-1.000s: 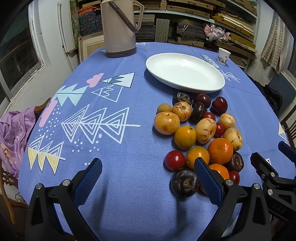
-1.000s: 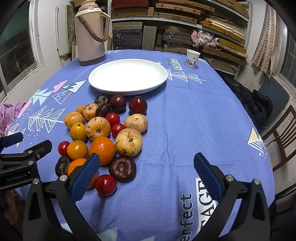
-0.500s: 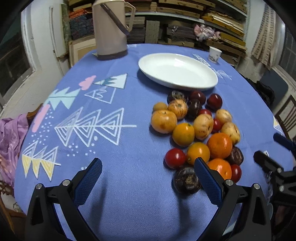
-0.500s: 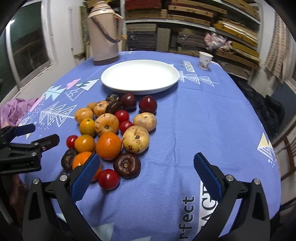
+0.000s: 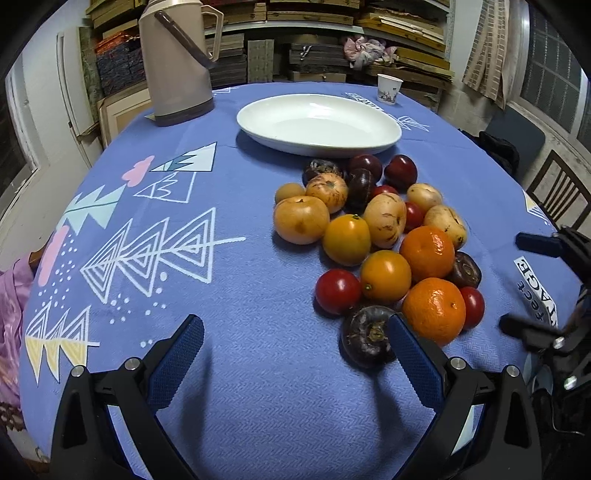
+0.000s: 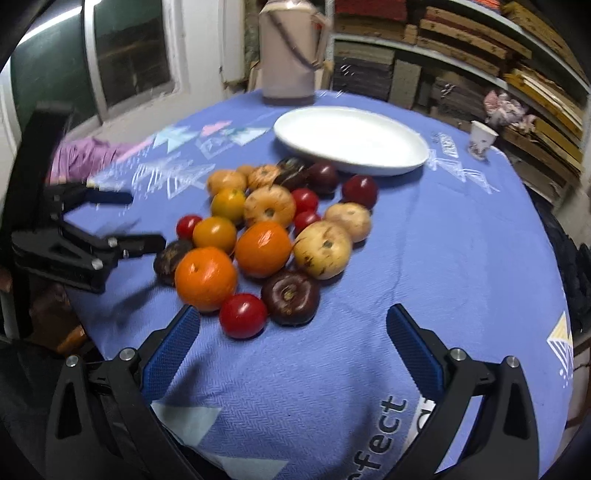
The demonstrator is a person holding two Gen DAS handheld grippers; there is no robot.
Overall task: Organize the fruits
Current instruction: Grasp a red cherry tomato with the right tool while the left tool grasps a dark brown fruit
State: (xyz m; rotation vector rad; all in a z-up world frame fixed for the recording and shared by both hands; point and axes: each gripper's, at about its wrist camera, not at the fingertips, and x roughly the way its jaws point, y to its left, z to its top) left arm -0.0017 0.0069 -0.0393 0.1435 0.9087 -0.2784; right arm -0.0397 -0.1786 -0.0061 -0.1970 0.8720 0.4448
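Beige thermos (image 5: 176,61), paper cup (image 5: 388,86), stacked shelves (image 5: 369,33)

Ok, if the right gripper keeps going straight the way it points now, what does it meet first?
Probably the small glossy red tomato at the pile's near edge, with the dark purple round fruit just beside it. The right gripper is closing with nothing between its jaws; depth is uncertain.

Probably a home storeroom: shelves (image 5: 369,29) stacked with boards, clothed table (image 5: 258,369), thermos (image 5: 173,62).
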